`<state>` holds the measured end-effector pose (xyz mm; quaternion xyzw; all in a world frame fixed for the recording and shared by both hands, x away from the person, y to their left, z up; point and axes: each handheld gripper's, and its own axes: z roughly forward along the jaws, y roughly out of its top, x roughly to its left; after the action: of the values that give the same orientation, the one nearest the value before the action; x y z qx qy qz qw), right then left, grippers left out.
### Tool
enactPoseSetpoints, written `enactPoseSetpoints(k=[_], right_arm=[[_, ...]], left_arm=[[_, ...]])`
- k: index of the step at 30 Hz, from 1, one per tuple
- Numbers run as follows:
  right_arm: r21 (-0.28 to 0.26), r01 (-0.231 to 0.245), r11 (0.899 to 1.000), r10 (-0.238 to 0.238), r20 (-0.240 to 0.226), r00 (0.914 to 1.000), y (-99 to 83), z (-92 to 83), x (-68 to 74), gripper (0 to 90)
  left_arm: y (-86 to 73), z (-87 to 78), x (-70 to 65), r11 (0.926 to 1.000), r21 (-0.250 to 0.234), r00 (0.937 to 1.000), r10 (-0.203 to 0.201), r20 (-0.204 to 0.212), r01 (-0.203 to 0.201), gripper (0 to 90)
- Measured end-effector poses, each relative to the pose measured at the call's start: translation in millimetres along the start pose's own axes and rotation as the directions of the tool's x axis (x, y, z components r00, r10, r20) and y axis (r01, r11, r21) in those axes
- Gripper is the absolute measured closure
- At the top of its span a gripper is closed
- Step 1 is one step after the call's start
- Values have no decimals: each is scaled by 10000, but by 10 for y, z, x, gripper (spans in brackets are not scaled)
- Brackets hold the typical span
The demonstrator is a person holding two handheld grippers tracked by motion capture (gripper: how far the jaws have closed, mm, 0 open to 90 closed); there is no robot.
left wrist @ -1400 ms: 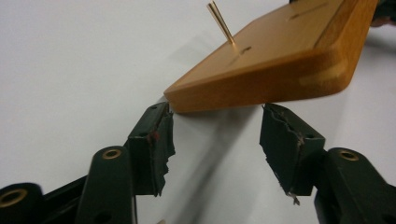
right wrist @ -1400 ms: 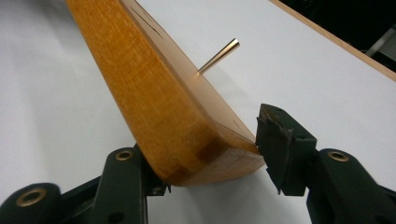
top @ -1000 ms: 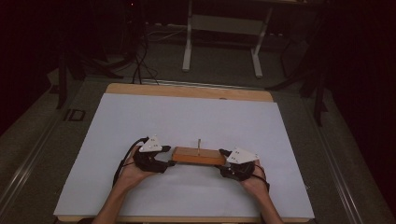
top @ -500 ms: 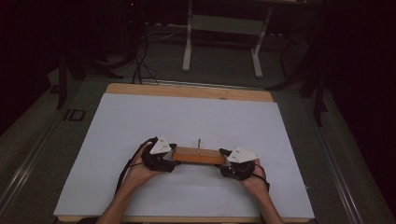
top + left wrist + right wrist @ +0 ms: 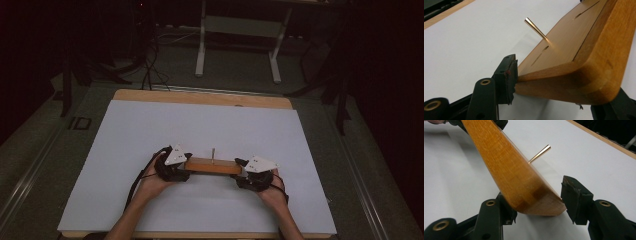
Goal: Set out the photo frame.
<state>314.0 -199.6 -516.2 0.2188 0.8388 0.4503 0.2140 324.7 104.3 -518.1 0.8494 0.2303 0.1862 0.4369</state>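
Observation:
A long wooden block (image 5: 212, 166) with a thin brass peg (image 5: 213, 154) standing from its top lies crosswise over the white sheet (image 5: 200, 125). My left gripper (image 5: 185, 166) is shut on the block's left end; in the left gripper view its jaws (image 5: 561, 82) press both sides of the block (image 5: 574, 57), and the peg (image 5: 535, 26) slants up behind. My right gripper (image 5: 243, 171) holds the right end. In the right gripper view the block (image 5: 509, 165) fills the span between the jaws (image 5: 537, 197), with the peg (image 5: 540, 153) beyond. A shadow lies under the block.
The white sheet covers a wooden table whose far edge (image 5: 200, 97) shows as a tan strip. Beyond it are a white stand's legs (image 5: 272, 60) and cables (image 5: 147, 65) on a dark floor. Forearms come in from the bottom edge.
My left hand and gripper have shifted a little right, closing in on the block's left end. The right gripper and the block have hardly moved.

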Motion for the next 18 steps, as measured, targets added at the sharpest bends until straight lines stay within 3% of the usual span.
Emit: enactPoseSetpoints(k=[8,10,14,18], right_arm=[[16,-114,9999,114,-2,9999,-20,17,-37,487],[1,-88,10000,88,94,9999,-14,23,-41,496],[-55,-148,9999,149,168,9997,-5,33,-55,502],[-38,-82,10000,83,252,9996,2,33,-52,503]], left_arm=[[10,-1,-23,9998,42,9996,173,-212,-172,482],[23,0,-36,9996,-7,9985,267,-469,-267,489],[32,-5,-42,9993,7,9975,372,-595,-373,508],[42,-15,-67,9977,127,9952,670,-713,-662,527]])
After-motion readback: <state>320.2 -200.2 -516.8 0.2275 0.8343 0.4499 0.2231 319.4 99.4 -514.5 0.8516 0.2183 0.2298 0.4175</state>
